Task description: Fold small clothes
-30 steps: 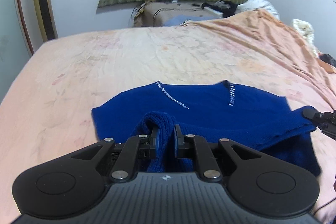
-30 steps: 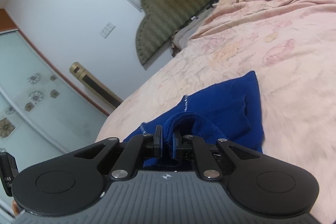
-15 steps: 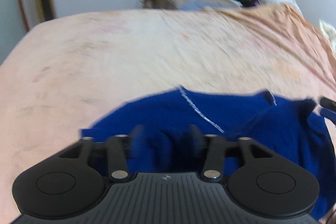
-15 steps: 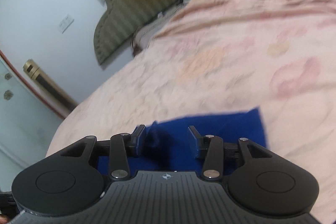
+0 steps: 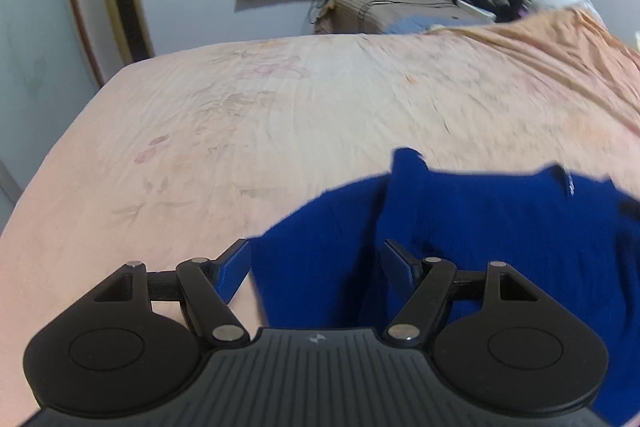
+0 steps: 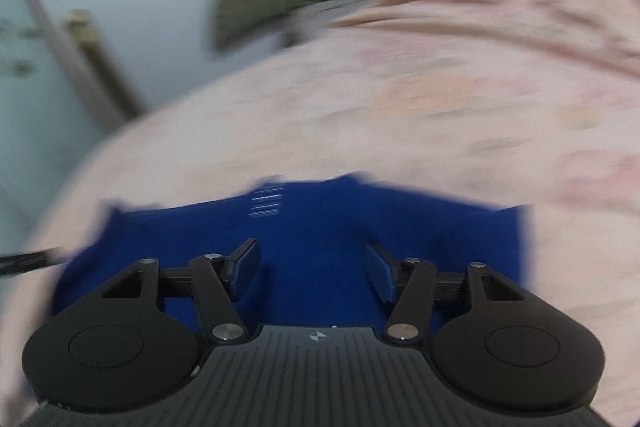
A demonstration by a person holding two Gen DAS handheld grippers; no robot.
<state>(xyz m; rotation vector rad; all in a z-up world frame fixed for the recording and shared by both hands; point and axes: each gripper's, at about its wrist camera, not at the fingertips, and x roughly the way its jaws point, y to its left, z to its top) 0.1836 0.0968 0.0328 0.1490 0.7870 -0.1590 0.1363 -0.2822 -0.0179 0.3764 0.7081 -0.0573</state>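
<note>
Soft, even indoor light, no hard shadows or glare. My left view is mostly sharp, smeared only at the blue garment's (image 5: 500,227) edges. My right view is heavily motion-blurred. Both bend and darken at the corners.

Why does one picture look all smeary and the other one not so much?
Right wrist view: streaky motion blur smears the bedsheet, the wall and the blue sweater; only the right gripper looks sharp. Left wrist view: much sharper, with crisp sheet wrinkles and only soft sweater edges; the fisheye lens bends the bed's edge. Lighting is soft and even in both, no glare.
</note>
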